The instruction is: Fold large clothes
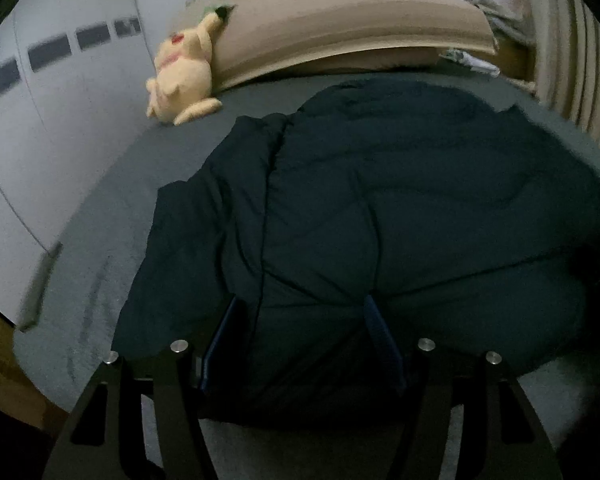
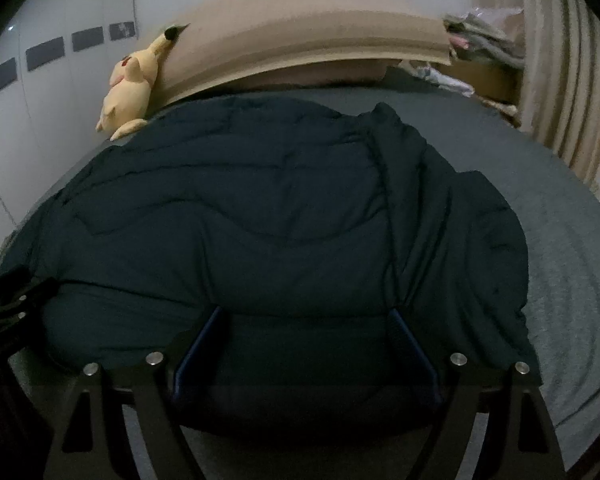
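My left gripper (image 1: 300, 320) is holding its fingers apart over the near edge of the dark padded jacket (image 1: 380, 208), fabric bulging up between them, though I cannot tell whether the pads are pressing it. My right gripper (image 2: 306, 328) is spreading wider still, astride the same near hem (image 2: 300, 380), clamping nothing that I can make out.

The jacket is lying across the middle of the grey bed (image 1: 100, 240), its near edge towards the foot edge and its far end reaching towards the headboard (image 1: 340, 28). I am judging the fold as partly made: both side portions are already lying turned in over the body, so what is left is doubling the length from the near edge upward.

My left view is showing the turned-in flap (image 1: 220, 200) along the jacket's left side, and bare bed beside it up to the yellow plush toy (image 1: 184, 76) at the far left corner. My right view is showing the other flap (image 2: 460, 220) on the right, plus the left gripper's dark frame (image 2: 12, 300) by the jacket's near left edge.
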`<state>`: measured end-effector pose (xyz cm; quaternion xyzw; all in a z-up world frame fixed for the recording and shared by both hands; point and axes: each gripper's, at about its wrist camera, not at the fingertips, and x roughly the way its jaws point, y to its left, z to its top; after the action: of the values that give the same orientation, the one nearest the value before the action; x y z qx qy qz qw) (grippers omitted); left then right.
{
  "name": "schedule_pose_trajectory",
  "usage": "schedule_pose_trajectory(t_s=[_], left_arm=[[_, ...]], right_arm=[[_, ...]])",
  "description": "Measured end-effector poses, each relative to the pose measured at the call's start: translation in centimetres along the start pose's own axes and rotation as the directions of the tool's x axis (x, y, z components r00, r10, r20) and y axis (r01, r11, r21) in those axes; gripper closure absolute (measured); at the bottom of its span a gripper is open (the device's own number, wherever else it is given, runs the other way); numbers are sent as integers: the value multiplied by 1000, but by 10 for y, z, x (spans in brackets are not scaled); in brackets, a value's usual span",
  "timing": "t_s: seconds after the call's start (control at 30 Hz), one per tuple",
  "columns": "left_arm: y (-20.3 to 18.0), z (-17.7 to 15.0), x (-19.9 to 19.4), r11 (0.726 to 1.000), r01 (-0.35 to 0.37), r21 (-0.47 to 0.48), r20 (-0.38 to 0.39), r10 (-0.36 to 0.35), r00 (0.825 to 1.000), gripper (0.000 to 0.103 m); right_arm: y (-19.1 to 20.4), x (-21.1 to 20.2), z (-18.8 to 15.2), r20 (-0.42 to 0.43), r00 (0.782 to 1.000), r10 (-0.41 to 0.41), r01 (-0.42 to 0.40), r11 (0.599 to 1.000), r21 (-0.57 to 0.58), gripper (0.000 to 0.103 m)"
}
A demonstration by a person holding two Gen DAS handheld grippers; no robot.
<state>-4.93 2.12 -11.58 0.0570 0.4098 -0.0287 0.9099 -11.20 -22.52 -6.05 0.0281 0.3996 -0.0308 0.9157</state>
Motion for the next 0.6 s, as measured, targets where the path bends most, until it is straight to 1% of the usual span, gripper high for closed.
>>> schedule_pose_trajectory(t_s=[0.03, 0.07, 0.1, 0.13, 0.17, 0.2, 0.23, 0.27, 0.3, 0.33, 0.37, 0.4, 0.47, 0.5, 0.53, 0.57, 0.6], left_arm=[[11, 7, -5, 997, 62, -34, -8, -62, 998, 38], [23, 12, -11, 992, 105, -71, 6, -105, 994, 38], [35, 18, -17, 985, 138, -106, 34, -135, 990, 38], [45, 23, -21, 979, 159, -129, 52, -153, 987, 37], [64, 33, -22, 963, 201, -178, 68, -192, 979, 36], [79, 40, -19, 948, 230, -220, 67, -221, 973, 34], [94, 47, -13, 929, 259, -263, 67, -250, 966, 34], [106, 51, -5, 911, 285, -297, 63, -279, 958, 33], [121, 57, 9, 884, 322, -339, 38, -330, 943, 33], [132, 59, 23, 867, 332, -372, -4, -360, 933, 33], [139, 60, 33, 849, 347, -399, -26, -388, 921, 33], [146, 58, 40, 822, 376, -428, -27, -428, 904, 33], [161, 50, 49, 767, 413, -491, -16, -482, 876, 33], [165, 44, 49, 744, 437, -506, -1, -507, 862, 33], [167, 40, 48, 728, 457, -511, 16, -523, 852, 33], [168, 37, 47, 720, 468, -512, 25, -533, 846, 33], [166, 34, 49, 715, 477, -511, 23, -544, 839, 33]], right_arm=[[-5, -6, 5, -6, 999, 42, -42, 999, 16, 17], [-11, -13, 9, 3, 996, 91, -91, 995, 40, 17], [-22, -25, 17, 29, 989, 147, -149, 986, 72, 17], [-32, -35, 25, 53, 984, 172, -176, 980, 94, 17], [-43, -42, 33, 76, 979, 187, -195, 974, 117, 17], [-59, -47, 44, 99, 973, 206, -220, 963, 156, 15], [-75, -48, 54, 109, 969, 222, -240, 950, 198, 12], [-88, -46, 61, 115, 966, 233, -254, 938, 234, 11], [-106, -41, 69, 115, 962, 246, -269, 923, 277, 11], [-122, -31, 75, 101, 962, 255, -274, 909, 314, 11], [-137, -21, 78, 78, 963, 258, -269, 896, 354, 11], [-155, -8, 77, 59, 963, 262, -263, 873, 410, 11], [-184, 11, 63, 37, 953, 300, -273, 800, 535, 11], [-197, 18, 51, 33, 938, 345, -295, 744, 599, 11], [-206, 23, 38, 50, 921, 386, -326, 695, 640, 11], [-210, 25, 29, 54, 911, 409, -342, 676, 653, 11], [-210, 26, 24, 46, 905, 424, -348, 673, 652, 11]])
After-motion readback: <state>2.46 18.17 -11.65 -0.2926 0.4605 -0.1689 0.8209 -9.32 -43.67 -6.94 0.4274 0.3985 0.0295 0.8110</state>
